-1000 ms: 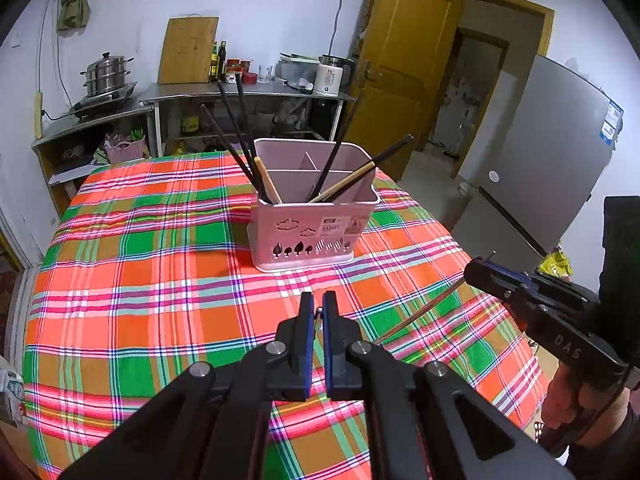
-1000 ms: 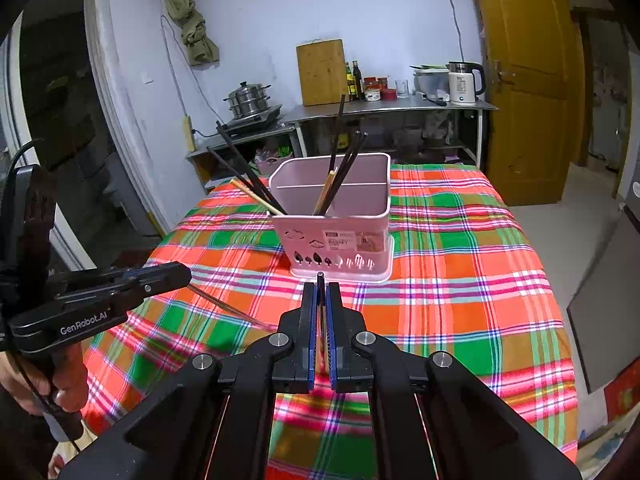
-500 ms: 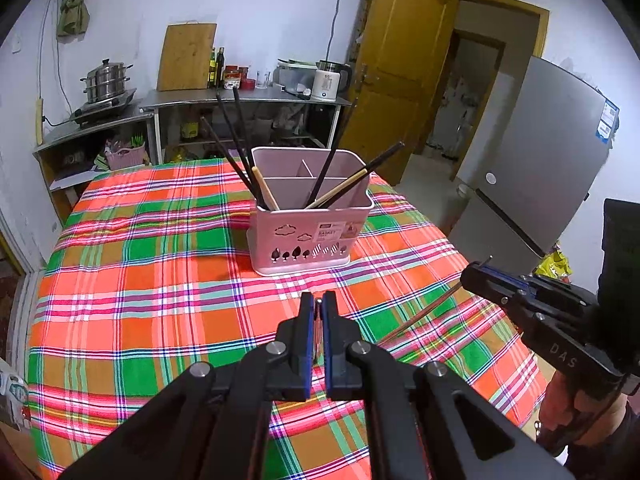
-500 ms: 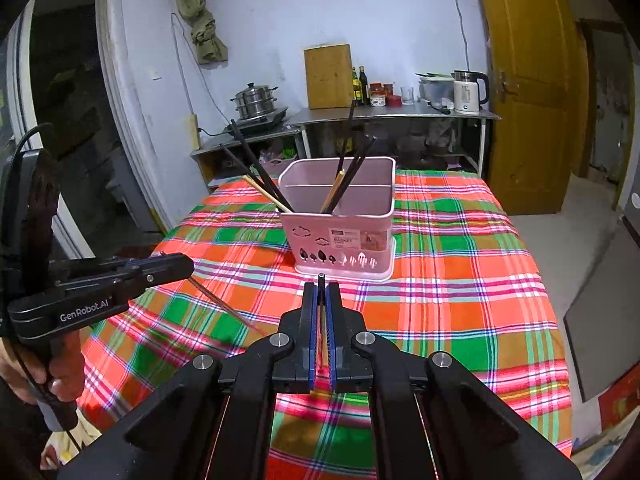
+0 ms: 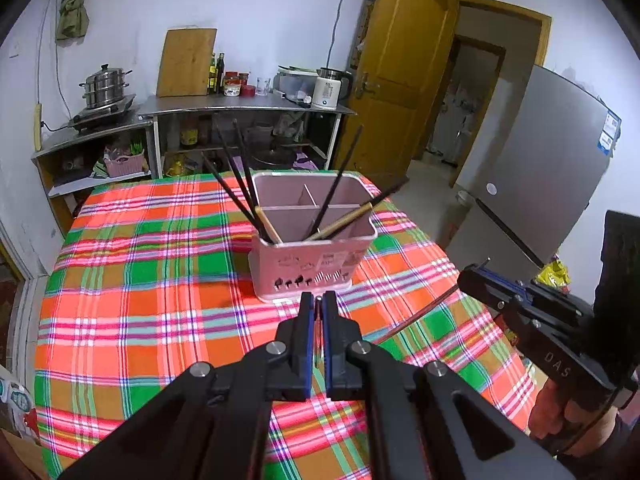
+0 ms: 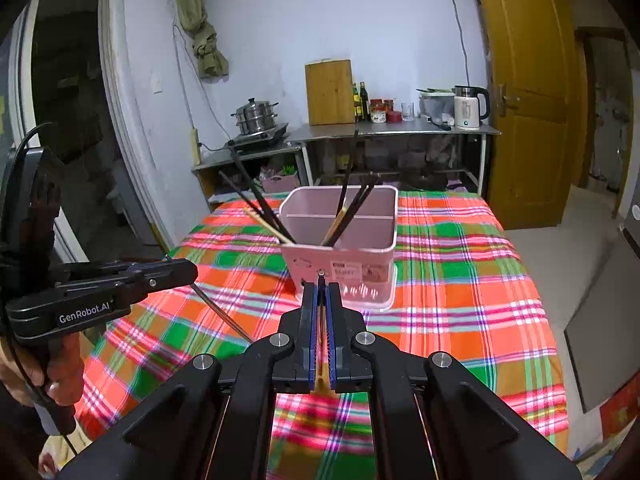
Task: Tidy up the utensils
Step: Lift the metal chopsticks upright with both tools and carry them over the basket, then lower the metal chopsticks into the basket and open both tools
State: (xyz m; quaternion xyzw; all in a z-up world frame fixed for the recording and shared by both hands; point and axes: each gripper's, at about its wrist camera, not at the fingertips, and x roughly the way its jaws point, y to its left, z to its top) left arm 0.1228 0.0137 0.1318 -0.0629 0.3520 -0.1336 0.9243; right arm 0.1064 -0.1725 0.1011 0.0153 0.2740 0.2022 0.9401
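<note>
A pink divided utensil holder (image 5: 312,268) (image 6: 348,264) stands mid-table on the plaid cloth (image 5: 152,320), with several dark and wooden chopsticks (image 5: 240,184) leaning in its compartments. My left gripper (image 5: 318,299) (image 6: 191,270) is shut on a thin dark chopstick (image 6: 224,312) that slants down toward the cloth. Shut as well, my right gripper (image 6: 321,285) (image 5: 469,276) pinches another chopstick (image 5: 416,316), its tip (image 6: 321,274) just showing past the fingers. Both grippers hover short of the holder, one on each side.
Behind the table run steel counters (image 5: 240,106) with a steamer pot (image 5: 105,90), a cutting board (image 5: 186,62), bottles and a white kettle (image 6: 466,110). A yellow door (image 5: 400,72) and a grey fridge (image 5: 532,184) stand to the right. A hand (image 6: 24,376) grips the left tool.
The left gripper has risen and drawn back a little, so the holder sits lower and smaller in its view. Both stay shut on their chopsticks; the right barely moved.
</note>
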